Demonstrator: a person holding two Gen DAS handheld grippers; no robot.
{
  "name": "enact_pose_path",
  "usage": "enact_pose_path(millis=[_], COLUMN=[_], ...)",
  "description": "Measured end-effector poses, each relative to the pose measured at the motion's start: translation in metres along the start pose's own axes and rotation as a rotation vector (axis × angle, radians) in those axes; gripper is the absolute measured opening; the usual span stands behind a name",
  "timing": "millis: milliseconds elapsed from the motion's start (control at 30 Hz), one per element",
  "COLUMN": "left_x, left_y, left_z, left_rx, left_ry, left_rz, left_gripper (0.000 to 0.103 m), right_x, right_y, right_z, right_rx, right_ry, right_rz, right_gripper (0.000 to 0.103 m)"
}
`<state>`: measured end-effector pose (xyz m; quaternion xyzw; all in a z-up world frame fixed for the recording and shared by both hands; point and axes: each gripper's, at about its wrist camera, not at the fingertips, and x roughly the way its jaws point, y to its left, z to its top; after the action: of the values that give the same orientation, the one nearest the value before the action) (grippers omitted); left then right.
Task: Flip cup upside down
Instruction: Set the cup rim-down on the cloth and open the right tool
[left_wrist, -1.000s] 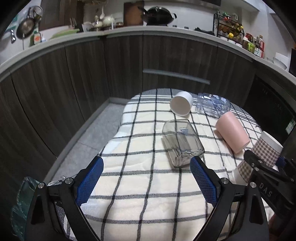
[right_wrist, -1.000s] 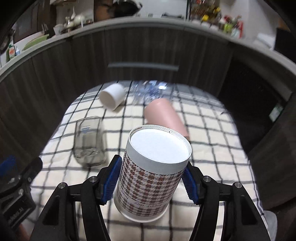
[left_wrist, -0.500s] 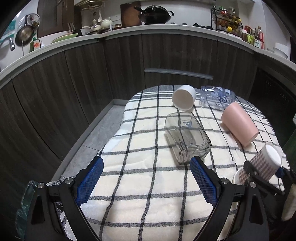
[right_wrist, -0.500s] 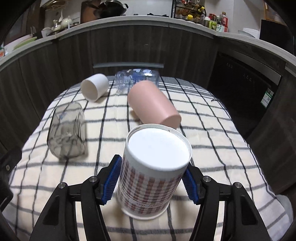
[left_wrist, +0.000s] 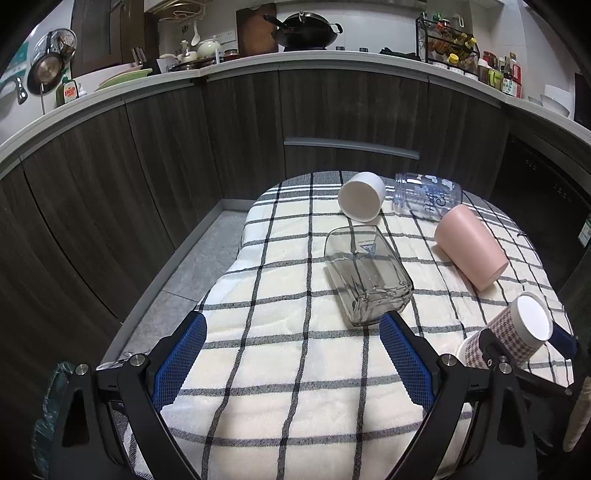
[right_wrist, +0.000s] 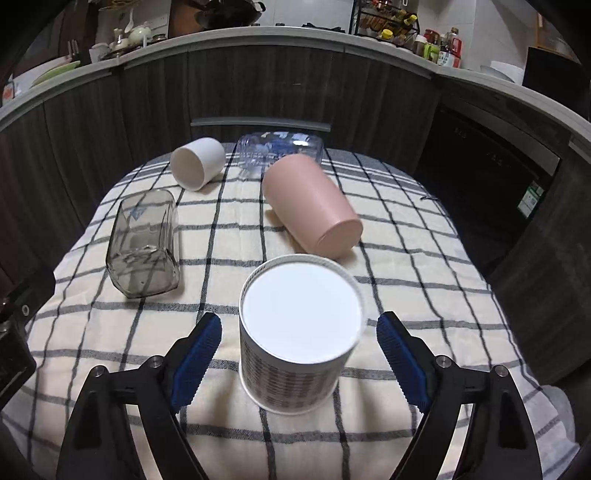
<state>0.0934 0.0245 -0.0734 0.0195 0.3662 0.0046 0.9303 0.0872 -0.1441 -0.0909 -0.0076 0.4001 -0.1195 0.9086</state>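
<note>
Patterned cup (right_wrist: 295, 354) upside down on checked cloth (right_wrist: 406, 258), right hand-held gripper (right_wrist: 297, 354) open around it, blue pads clear of its sides, pink cup (right_wrist: 314, 210), white cup (right_wrist: 197, 162), glass jar (right_wrist: 146, 243) and clear bottle (right_wrist: 279, 147) lying beyond

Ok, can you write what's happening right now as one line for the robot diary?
step: release | houndstooth cup: upside down on checked cloth | right gripper: open around it | left gripper: open, idle

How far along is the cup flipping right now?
Done: the houndstooth paper cup stands base-up on the checked cloth. In hand: nothing; the right gripper is open around it. Left: backing away. The pink cup lies on its side.
</note>
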Motion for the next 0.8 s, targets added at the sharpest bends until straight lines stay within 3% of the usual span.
enact_pose_path(millis=[800], left_x=[-0.132], left_y=[-0.006], left_z=[0.013], left_rx=[0.0], left_ry=[-0.067], left_rz=[-0.033], left_gripper=[0.096], right_x=[-0.155], right_y=[-0.053], right_z=[0.003], right_rx=[0.065], right_ry=[-0.141], right_rz=[0.107], right_gripper=[0.087])
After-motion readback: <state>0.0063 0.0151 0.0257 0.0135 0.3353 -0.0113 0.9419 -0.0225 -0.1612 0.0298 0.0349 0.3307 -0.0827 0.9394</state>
